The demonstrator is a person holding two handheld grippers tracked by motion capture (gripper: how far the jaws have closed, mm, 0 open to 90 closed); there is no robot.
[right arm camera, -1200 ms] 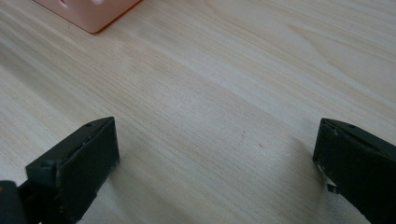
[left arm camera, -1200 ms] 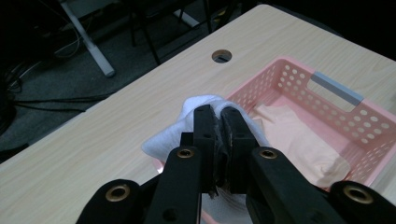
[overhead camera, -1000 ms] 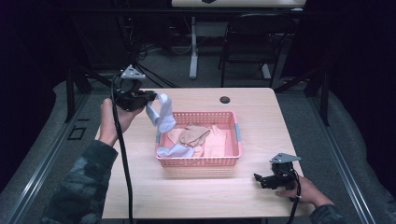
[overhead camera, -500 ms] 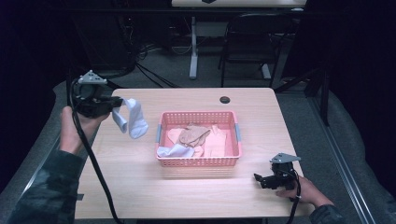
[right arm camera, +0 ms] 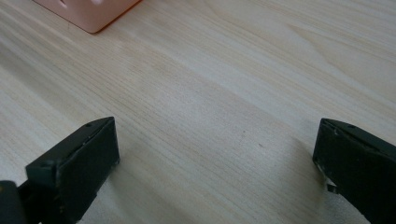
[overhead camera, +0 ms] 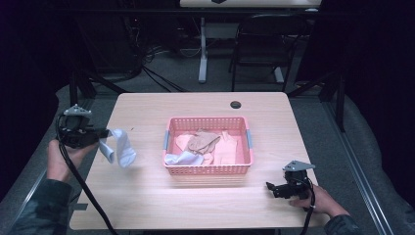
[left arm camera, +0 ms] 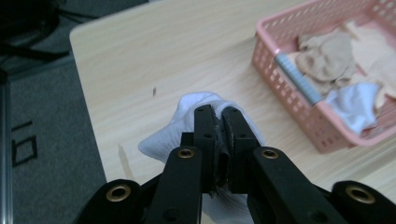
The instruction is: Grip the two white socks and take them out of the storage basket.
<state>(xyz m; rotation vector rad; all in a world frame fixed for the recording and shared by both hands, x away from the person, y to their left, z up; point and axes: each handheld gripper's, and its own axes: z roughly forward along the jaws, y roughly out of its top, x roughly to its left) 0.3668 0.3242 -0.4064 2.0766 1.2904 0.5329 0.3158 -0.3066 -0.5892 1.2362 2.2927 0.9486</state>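
Left gripper was clamped tight on a white sock, which hung over the left edge of the table, well apart from the pink basket. The basket held beige and white garments. Right gripper rested on the table near its front right corner, jaws spread wide with nothing between them.

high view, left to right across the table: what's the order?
Left tool → white sock hanging from it → pink basket of clothes → right tool resting on the table.
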